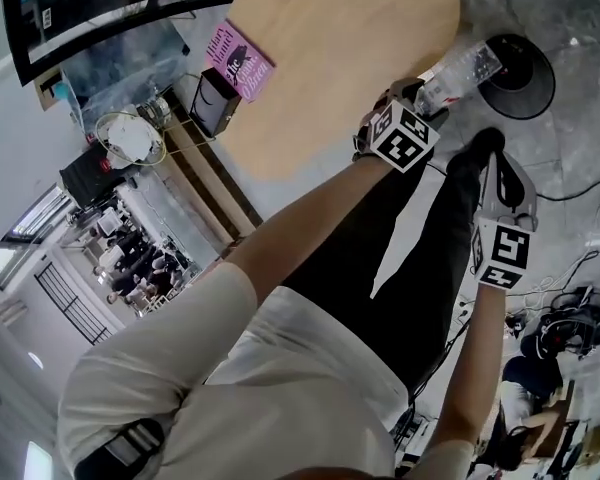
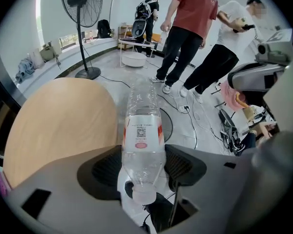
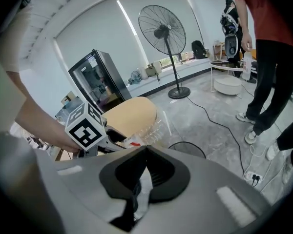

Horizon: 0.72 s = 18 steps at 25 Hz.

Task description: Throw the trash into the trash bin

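Note:
A clear plastic bottle [image 2: 142, 130] with a red and white label lies between my left gripper's [image 2: 144, 161] jaws, cap toward the camera and base pointing away. The pads press on its sides. In the head view the left gripper [image 1: 425, 98] holds the bottle [image 1: 465, 71] just past the edge of the wooden table, beside a round black bin-like thing [image 1: 520, 73] on the floor. That black ring also shows behind the bottle [image 2: 167, 123]. My right gripper [image 1: 488, 146] hangs lower right, its fingertips [image 3: 142, 152] touching. A pale sliver shows behind them; I cannot tell what it is.
A round wooden tabletop [image 1: 330, 58] lies to the left, with a pink book [image 1: 238, 61] at its rim. A standing fan [image 3: 162, 30] is farther off. Two people [image 2: 185, 33] stand on the grey floor, and cables [image 2: 190, 116] run across it.

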Tool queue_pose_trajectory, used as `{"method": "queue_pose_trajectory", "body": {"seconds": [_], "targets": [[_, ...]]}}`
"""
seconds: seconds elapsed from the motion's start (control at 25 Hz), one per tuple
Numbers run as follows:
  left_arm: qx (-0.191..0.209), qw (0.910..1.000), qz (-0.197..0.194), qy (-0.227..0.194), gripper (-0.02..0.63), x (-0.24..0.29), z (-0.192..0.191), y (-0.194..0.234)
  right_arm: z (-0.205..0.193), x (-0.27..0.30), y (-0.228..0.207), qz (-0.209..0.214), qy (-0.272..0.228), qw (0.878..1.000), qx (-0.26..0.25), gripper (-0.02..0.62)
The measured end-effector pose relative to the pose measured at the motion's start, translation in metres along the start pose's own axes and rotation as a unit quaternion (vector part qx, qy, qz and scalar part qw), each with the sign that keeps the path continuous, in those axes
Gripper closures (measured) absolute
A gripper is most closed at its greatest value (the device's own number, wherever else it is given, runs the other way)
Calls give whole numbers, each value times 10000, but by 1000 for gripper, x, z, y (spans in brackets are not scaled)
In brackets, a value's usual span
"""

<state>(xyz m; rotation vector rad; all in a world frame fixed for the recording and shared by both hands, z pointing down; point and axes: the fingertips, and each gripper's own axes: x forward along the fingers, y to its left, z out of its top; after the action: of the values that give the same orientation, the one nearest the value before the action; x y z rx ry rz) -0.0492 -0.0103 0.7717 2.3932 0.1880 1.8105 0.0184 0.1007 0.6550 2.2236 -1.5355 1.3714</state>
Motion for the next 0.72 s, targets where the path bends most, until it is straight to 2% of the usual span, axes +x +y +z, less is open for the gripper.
{"method": "queue_pose_trajectory", "body": {"seconds": [0.12, 0.28, 0.48, 0.72], "targets": [[46, 9999, -34, 86, 324, 22, 6, -20, -10, -8, -16, -108, 16, 9999, -125, 584], [76, 9996, -35, 279, 324, 57, 10, -38, -20, -11, -36, -181, -37, 9998, -1, 584], [25, 9975, 67, 704, 324, 109, 6, -47, -28, -6, -54, -223, -90, 9995, -200, 584], [18, 9932, 14, 1164, 324, 157, -1, -60, -42, 6, -80, -187, -53, 9998, -64, 584]]}}
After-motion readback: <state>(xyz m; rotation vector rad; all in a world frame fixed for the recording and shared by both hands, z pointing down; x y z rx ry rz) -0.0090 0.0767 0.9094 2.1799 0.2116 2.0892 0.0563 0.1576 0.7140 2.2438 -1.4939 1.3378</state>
